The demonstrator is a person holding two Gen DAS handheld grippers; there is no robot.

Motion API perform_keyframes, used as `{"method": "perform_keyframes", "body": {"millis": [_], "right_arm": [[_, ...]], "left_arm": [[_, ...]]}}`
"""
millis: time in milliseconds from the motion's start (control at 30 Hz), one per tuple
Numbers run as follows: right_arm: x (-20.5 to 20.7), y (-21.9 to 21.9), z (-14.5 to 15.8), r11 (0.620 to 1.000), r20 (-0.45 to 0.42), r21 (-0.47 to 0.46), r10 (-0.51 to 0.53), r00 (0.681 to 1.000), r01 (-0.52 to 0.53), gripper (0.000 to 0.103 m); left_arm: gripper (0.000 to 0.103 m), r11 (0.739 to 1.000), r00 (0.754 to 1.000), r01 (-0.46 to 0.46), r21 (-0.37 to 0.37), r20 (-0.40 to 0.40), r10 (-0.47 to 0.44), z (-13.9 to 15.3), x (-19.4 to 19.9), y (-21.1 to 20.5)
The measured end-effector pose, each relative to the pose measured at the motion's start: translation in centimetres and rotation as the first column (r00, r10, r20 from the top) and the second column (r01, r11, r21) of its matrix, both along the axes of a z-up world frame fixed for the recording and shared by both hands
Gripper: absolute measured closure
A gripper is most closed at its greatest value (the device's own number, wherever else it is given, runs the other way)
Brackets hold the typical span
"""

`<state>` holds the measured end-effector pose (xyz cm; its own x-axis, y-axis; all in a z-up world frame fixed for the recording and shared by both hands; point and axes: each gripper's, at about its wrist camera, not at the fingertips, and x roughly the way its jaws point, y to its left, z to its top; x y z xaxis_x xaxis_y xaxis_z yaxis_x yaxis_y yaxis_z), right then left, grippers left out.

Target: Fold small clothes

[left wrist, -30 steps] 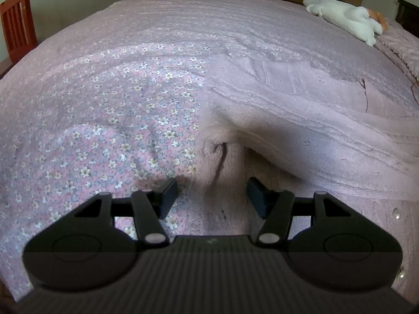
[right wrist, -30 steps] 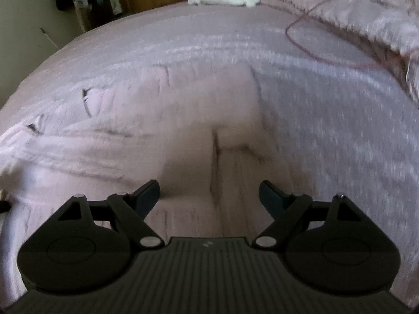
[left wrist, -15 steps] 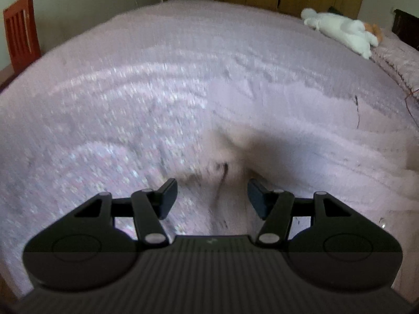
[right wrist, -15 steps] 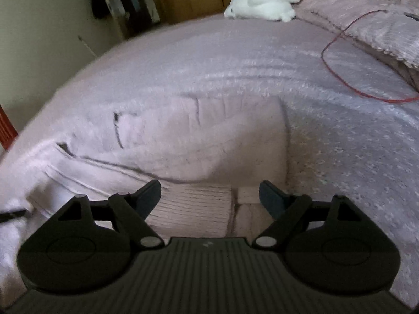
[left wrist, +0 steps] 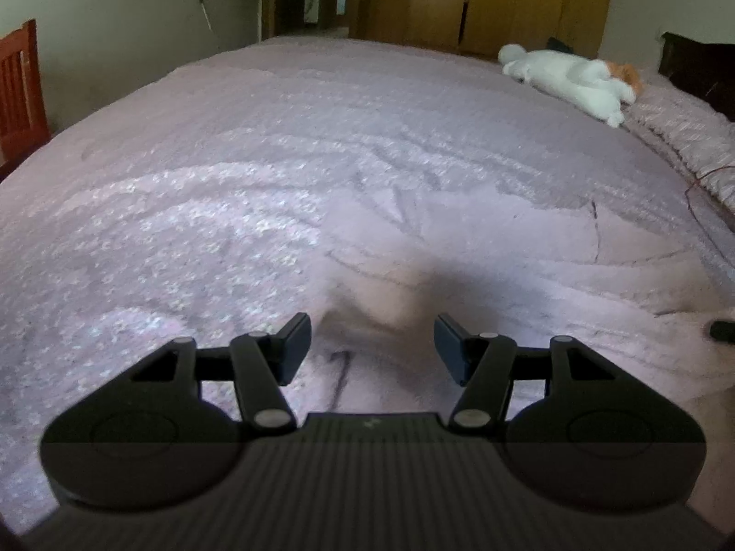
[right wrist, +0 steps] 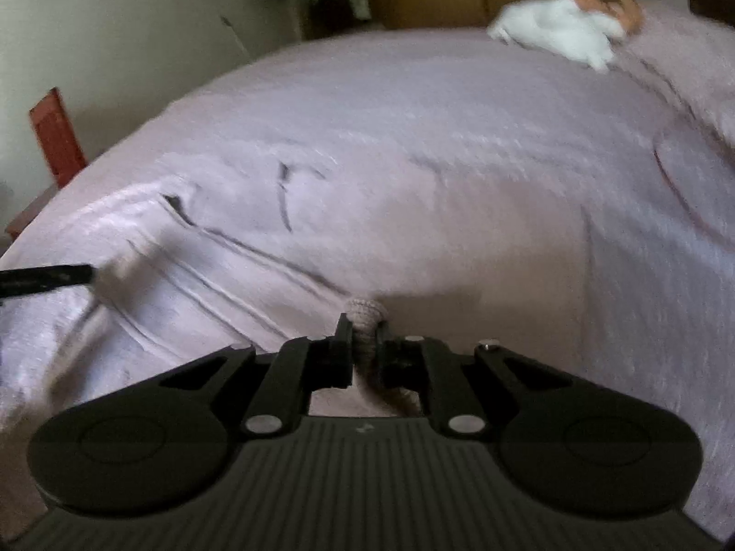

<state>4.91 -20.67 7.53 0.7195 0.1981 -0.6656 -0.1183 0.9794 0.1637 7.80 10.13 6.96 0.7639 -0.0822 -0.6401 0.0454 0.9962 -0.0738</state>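
Observation:
A pale pink knitted garment lies spread on the bed, its colour close to the bedspread's. In the left wrist view my left gripper is open, its fingers either side of a raised fold at the garment's near edge. My right gripper is shut on a ribbed edge of the same garment, and a bunch of knit sticks up between the fingers. A dark fingertip of the left gripper shows at the left edge of the right wrist view.
The bed has a pink floral bedspread. A white soft toy lies at its far right by a pink pillow. A red wooden chair stands at the left. A red cord lies on the right.
My right gripper went from open to shut on the garment's ribbed edge. Both cameras have tilted up, showing more of the room. My left gripper stayed open.

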Motion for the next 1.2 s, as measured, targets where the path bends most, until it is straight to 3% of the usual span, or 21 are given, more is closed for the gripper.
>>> {"method": "perform_keyframes", "body": {"millis": [133, 300, 433, 567, 667, 733, 800, 833, 867, 1033, 1200], "right_arm": [[2.0, 2.2, 4.9, 0.991, 0.090, -0.124, 0.056, 0.994, -0.045, 0.094], [3.0, 1.6, 9.9, 0.987, 0.232, -0.159, 0.016, 0.973, 0.022, 0.094], [4.6, -1.2, 7.0, 0.973, 0.165, -0.181, -0.114, 0.980, 0.144, 0.094], [7.0, -3.6, 0.3, 0.962, -0.025, -0.192, -0.202, 0.979, 0.194, 0.094], [8.1, -4.6, -3.4, 0.954, -0.077, -0.187, -0.252, 0.965, 0.234, 0.093], [7.9, -5.3, -4.3, 0.954, -0.054, -0.168, -0.262, 0.964, 0.250, 0.088], [8.1, -5.6, -4.2, 0.946, -0.044, -0.176, -0.285, 0.958, 0.273, 0.067], [8.1, -5.8, -4.0, 0.940, -0.040, -0.184, -0.300, 0.953, 0.288, 0.050], [7.9, -6.3, -4.0, 0.934, -0.034, -0.189, -0.314, 0.949, 0.302, 0.041], [5.6, -8.4, -2.5, 0.926, -0.018, -0.093, -0.370, 0.929, 0.367, 0.040], [1.9, -9.0, -0.2, 0.926, 0.010, 0.009, -0.377, 0.926, 0.376, 0.031]], "left_arm": [[0.042, 1.000, 0.999, -0.013, -0.027, 0.041, 0.014, 0.2, 0.8, -0.7], [0.042, 0.999, 0.990, -0.037, -0.034, 0.133, 0.041, 1.0, 1.6, -1.5], [0.042, 0.999, 0.989, -0.046, -0.001, 0.138, 0.045, -0.2, 3.0, -2.0], [0.042, 0.996, 0.995, -0.054, 0.069, 0.092, 0.047, -2.8, 4.7, -2.5], [0.040, 0.991, 0.997, -0.065, 0.116, 0.041, 0.061, -4.6, 5.6, -2.5], [0.040, 0.994, 0.997, -0.067, 0.084, 0.044, 0.063, -5.1, 5.6, -1.9], [0.040, 0.996, 0.997, -0.065, 0.058, 0.039, 0.062, -5.1, 5.5, -1.4], [0.040, 0.997, 0.997, -0.062, 0.053, 0.037, 0.060, -5.1, 5.5, -1.3], [0.040, 0.997, 0.998, -0.061, 0.052, 0.034, 0.060, -5.0, 5.5, -1.3], [0.042, 0.996, 0.998, -0.043, 0.083, 0.039, 0.040, -3.7, 4.6, -1.3], [0.042, 0.995, 0.998, -0.011, 0.096, 0.061, 0.005, -1.4, 2.7, -1.1]]}}
